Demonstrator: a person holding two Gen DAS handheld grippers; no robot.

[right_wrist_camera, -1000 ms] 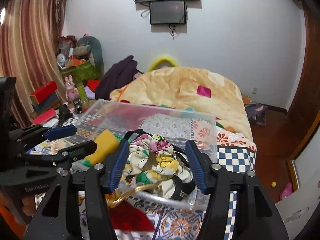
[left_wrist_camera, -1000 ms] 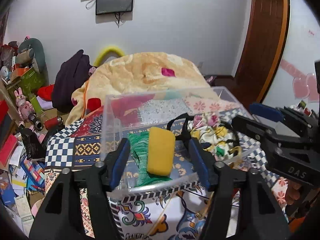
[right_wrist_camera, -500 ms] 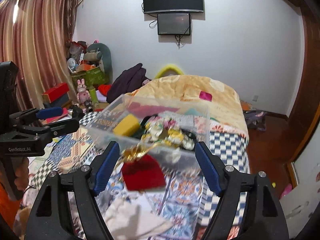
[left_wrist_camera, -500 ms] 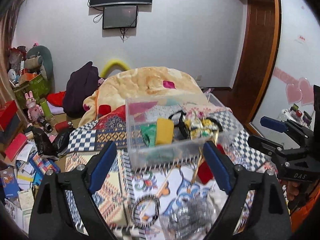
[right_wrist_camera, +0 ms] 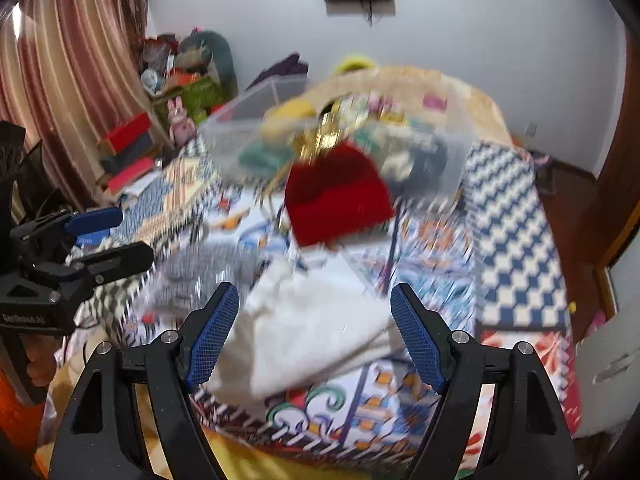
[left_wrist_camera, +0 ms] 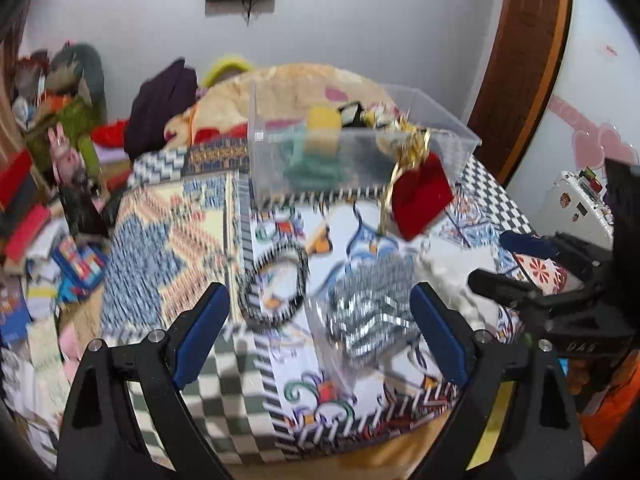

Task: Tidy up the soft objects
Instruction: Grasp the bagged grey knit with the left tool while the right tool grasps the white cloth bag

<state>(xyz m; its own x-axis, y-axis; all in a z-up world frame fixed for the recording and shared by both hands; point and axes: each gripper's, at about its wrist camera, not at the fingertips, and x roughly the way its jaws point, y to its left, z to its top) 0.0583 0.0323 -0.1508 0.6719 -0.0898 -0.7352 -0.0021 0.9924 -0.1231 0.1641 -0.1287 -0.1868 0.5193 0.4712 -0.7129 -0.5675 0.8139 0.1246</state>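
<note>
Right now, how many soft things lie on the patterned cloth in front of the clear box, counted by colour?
Red: 1, the pouch
White: 1, the folded cloth
Silver: 1, the mesh bundle
Black: 1, the hair ring
Total: 4

Open air above the patterned cloth (left_wrist_camera: 172, 240); clear bin (left_wrist_camera: 448, 120) and red pouch (left_wrist_camera: 420, 196) ahead.
</note>
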